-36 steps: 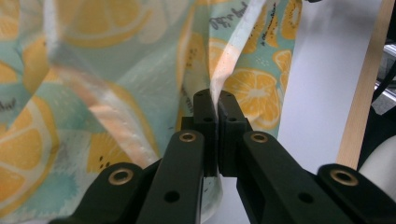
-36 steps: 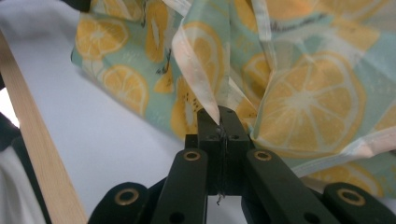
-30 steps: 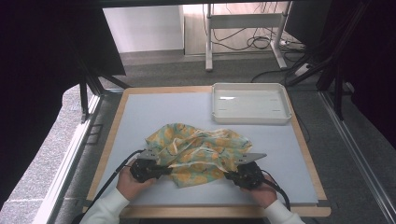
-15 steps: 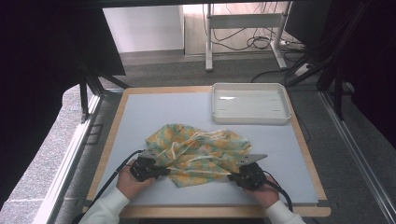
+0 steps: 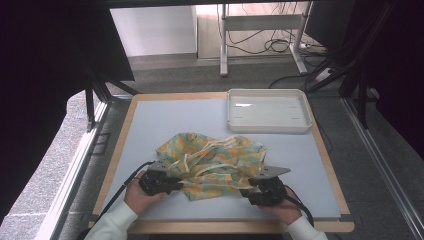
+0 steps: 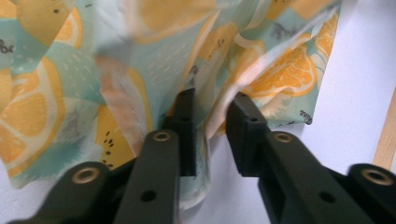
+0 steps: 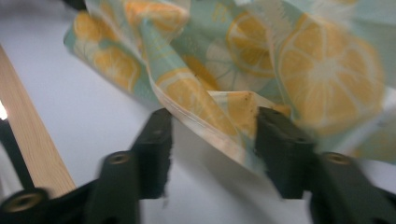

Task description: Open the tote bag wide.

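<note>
The lemon-print cloth (image 5: 210,167) lay crumpled near the front edge of the worktop (image 5: 165,120), roughly midway between its left and right edges, with pale ties looped across its top. It looked light, soft and limp, likely to sag and slide rather than hold a shape, so a hem or corner seemed the surest place to take hold.

The left tool (image 5: 172,184) sat at the cloth's front left edge. In the left gripper view its jaws stood parted, having just been opening, with a fold of fabric (image 6: 205,126) hanging loose between them, unpinched. The right tool (image 5: 247,191) sat at the front right edge, and its jaws were spread too, having just opened, with a hemmed corner (image 7: 219,121) lying slack between them.

1 white tray (image 5: 268,125) stood at the far right corner, well apart from the cloth, apparently holding nothing.
</note>
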`<state>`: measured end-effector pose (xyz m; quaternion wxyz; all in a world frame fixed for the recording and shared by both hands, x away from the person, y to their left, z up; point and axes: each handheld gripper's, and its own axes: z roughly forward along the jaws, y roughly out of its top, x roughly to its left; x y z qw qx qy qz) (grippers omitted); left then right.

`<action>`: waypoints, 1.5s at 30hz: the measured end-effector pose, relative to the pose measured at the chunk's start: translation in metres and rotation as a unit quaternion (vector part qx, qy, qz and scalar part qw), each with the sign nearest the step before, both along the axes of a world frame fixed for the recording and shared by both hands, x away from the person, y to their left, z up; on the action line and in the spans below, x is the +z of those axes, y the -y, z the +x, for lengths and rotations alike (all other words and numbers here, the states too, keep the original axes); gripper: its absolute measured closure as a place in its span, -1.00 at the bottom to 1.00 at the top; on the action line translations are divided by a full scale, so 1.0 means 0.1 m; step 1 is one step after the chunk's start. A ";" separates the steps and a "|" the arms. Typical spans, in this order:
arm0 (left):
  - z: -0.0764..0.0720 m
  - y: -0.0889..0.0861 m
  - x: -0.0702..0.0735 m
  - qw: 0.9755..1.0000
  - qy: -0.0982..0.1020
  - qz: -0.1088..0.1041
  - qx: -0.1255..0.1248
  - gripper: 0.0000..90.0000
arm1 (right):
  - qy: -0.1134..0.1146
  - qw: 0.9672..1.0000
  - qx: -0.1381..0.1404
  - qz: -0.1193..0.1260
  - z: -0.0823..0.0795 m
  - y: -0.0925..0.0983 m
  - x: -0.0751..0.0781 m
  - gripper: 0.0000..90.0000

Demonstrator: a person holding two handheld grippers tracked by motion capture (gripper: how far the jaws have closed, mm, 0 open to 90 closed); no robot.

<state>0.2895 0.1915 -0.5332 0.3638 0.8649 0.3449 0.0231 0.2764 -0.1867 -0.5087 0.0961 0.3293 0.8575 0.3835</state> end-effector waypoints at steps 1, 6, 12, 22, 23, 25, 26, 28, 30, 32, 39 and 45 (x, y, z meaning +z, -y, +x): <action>0.00 0.00 0.00 1.000 0.000 -0.001 0.002 0.56 | 0.010 1.000 -0.005 0.006 -0.02 0.02 0.03 -0.15; -0.06 0.00 0.05 1.000 0.009 -0.001 0.000 0.22 | 0.031 0.998 -0.029 0.045 -0.09 0.12 0.19 -0.36; -0.23 -0.03 0.17 0.999 0.029 -0.024 -0.026 -0.36 | 0.045 0.996 -0.044 0.058 -0.06 0.17 0.29 -0.39; -0.30 -0.17 0.40 0.990 0.039 -0.134 -0.015 -0.32 | 0.052 0.995 -0.061 0.056 0.06 0.15 0.31 -0.37; -0.30 -0.19 0.42 0.989 0.042 -0.139 -0.011 -0.29 | 0.055 0.995 -0.063 0.057 0.08 0.15 0.31 -0.36; -0.30 -0.25 0.48 0.987 0.053 -0.151 0.003 -0.25 | 0.057 0.995 -0.065 0.058 0.10 0.15 0.33 -0.36; -0.29 -0.27 0.50 0.987 0.057 -0.151 0.009 -0.24 | 0.059 0.994 -0.065 0.059 0.11 0.15 0.34 -0.36; -0.25 -0.31 0.55 0.988 0.069 -0.140 0.022 -0.24 | 0.061 0.994 -0.068 0.059 0.14 0.16 0.36 -0.36; -0.21 -0.31 0.60 0.987 0.085 -0.130 0.030 -0.24 | 0.063 0.994 -0.069 0.060 0.17 0.15 0.38 -0.35; -0.15 -0.30 0.63 0.988 0.087 -0.124 0.031 -0.25 | 0.063 0.994 -0.070 0.061 0.22 0.14 0.40 -0.35; 0.09 -0.19 0.68 0.991 0.091 -0.093 0.031 -0.32 | 0.067 0.994 -0.066 0.056 0.39 0.02 0.47 -0.35; 0.21 -0.16 0.68 0.991 0.084 -0.097 0.036 -0.33 | 0.076 0.992 -0.074 0.063 0.55 -0.07 0.56 -0.34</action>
